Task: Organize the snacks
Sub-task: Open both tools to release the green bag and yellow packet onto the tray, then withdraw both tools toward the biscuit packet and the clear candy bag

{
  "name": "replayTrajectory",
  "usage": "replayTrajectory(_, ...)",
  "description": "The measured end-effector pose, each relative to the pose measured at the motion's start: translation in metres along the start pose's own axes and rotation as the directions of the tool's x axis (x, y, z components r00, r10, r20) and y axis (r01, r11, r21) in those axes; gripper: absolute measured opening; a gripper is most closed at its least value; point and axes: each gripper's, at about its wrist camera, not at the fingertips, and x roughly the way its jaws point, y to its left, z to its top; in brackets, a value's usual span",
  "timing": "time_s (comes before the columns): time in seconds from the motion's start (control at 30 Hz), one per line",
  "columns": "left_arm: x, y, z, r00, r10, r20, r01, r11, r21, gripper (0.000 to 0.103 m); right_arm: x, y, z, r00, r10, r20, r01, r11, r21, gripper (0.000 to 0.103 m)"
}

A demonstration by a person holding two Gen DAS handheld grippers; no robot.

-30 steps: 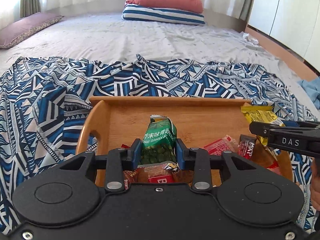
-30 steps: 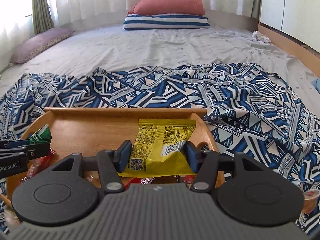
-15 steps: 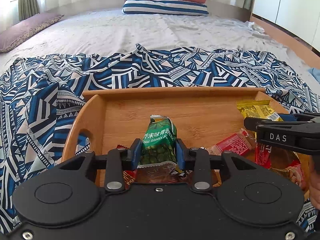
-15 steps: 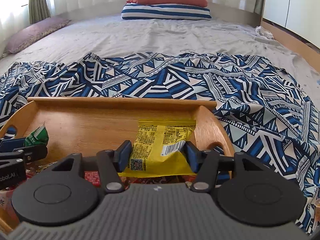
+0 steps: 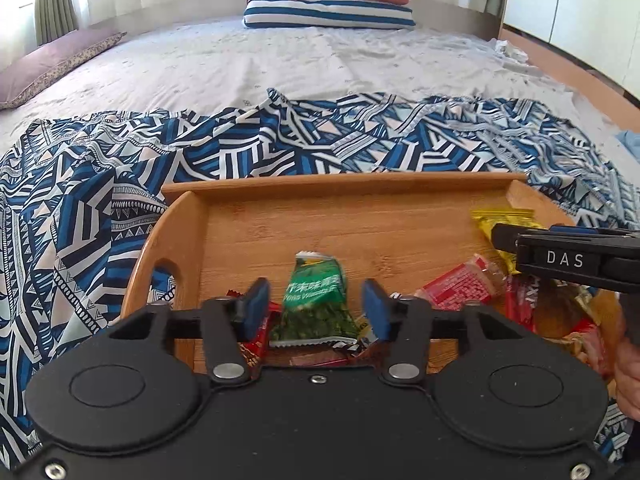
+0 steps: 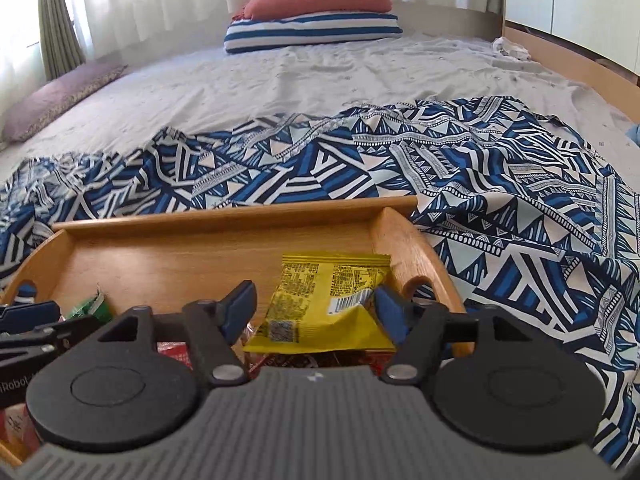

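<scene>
A wooden tray (image 5: 344,182) lies on the patterned cloth with several snack packets at its near end. My left gripper (image 5: 315,304) hovers over that end, its jaws opening. A green pea packet (image 5: 316,300) stands blurred between the pads with a gap on each side. My right gripper (image 6: 315,306) is over the tray's (image 6: 240,216) right end, its jaws opening too. A yellow packet (image 6: 328,304) sags between them, clear of the left pad and close to the right pad. The right gripper's fingers (image 5: 520,240) reach in from the right.
A red packet (image 5: 460,288) and other wrappers lie by the tray's near rim. The blue-and-white cloth (image 5: 100,200) covers the near part of the bed. Striped and pink pillows (image 5: 328,12) sit at the far end. A hand (image 5: 628,360) shows at the right edge.
Both pairs of jaws have spread apart. The green packet has come free of the left pads and the yellow packet has slumped loose between the right ones.
</scene>
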Motion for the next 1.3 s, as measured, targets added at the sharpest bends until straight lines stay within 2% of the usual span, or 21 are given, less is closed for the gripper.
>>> replayTrajectory(0.13,-0.018,-0.001,0.001,1.000,-0.011,0.014,0.011,1.000,0.022,0.066,-0.018,0.000,0.004,0.999,0.004,0.033,-0.004,1.000,0.013,0.086)
replayTrajectory(0.27,-0.042,0.000,-0.003,0.999,-0.003,0.047,0.000,0.998,0.064,0.081,-0.040,0.003,0.004,0.998,0.015,0.062,-0.016,1.000,0.013,0.089)
replayTrajectory(0.47,-0.078,0.010,-0.016,0.997,-0.016,0.069,0.011,0.997,0.081,0.090,-0.074,0.014,-0.004,0.995,0.022,0.096,-0.021,1.000,-0.019,0.094)
replayTrajectory(0.77,-0.124,0.040,-0.050,0.995,-0.033,0.095,0.026,0.997,0.074,0.092,-0.117,0.028,-0.032,0.988,0.076,0.132,-0.073,0.997,-0.025,0.103)
replayTrajectory(1.03,-0.150,0.061,-0.078,0.992,-0.024,0.120,0.015,0.997,0.075,0.095,-0.134,0.053,-0.071,0.988,0.095,0.123,-0.076,0.986,-0.148,0.103)
replayTrajectory(1.3,-0.156,0.068,-0.105,0.995,-0.019,0.099,0.011,0.996,0.085,0.095,-0.146,0.076,-0.109,0.985,0.135,0.104,-0.103,0.958,-0.266,0.103)
